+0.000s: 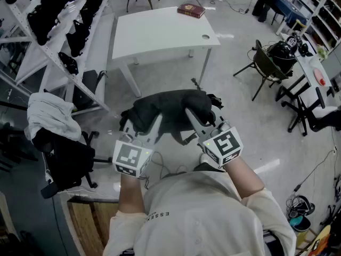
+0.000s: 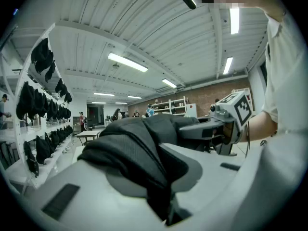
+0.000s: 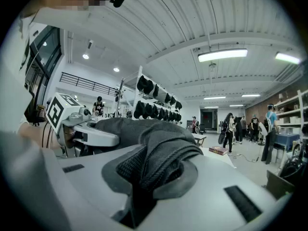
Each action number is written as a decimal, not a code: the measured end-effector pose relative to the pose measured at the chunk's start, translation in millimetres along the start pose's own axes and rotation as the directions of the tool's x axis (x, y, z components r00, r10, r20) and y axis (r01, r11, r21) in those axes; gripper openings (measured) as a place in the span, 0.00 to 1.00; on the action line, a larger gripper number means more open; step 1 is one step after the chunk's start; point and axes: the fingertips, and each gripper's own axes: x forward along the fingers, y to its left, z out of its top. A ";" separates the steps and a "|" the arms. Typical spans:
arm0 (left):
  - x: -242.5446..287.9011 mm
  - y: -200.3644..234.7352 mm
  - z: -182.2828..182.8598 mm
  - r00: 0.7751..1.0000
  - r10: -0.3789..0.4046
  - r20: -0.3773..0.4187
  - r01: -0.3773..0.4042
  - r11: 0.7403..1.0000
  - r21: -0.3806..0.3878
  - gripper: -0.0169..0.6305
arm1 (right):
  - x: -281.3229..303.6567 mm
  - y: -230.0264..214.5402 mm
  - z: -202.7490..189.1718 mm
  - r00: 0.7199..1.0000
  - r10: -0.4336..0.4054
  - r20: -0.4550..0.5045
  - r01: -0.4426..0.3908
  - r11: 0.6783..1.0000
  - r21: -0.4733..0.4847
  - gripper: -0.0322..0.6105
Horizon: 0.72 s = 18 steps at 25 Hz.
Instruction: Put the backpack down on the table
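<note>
A black backpack hangs in the air in front of me, held up by both grippers, short of the white table. My left gripper is shut on a fold of the bag's strap at its left side. My right gripper is shut on a mesh strap at its right side. In the left gripper view the right gripper shows beyond the bag; in the right gripper view the left gripper shows likewise. The bag's underside is hidden.
A dark red book lies at the table's far edge. A rack of black bags runs along the left. An office chair with a white cloth stands at my left, and black chairs and a cluttered desk at the right.
</note>
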 end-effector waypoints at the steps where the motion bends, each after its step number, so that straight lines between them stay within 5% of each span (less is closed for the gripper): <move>1: -0.5 0.4 -0.3 1.000 0.001 -0.002 -0.001 1.000 -0.001 0.13 | 0.6 0.7 -0.2 1.000 0.000 -0.002 0.000 1.000 0.003 0.16; 18: 12.7 13.4 -10.5 0.999 0.011 -0.035 -0.012 0.999 -0.036 0.13 | 16.2 -10.2 -7.1 0.999 0.029 -0.019 -0.028 0.999 0.045 0.16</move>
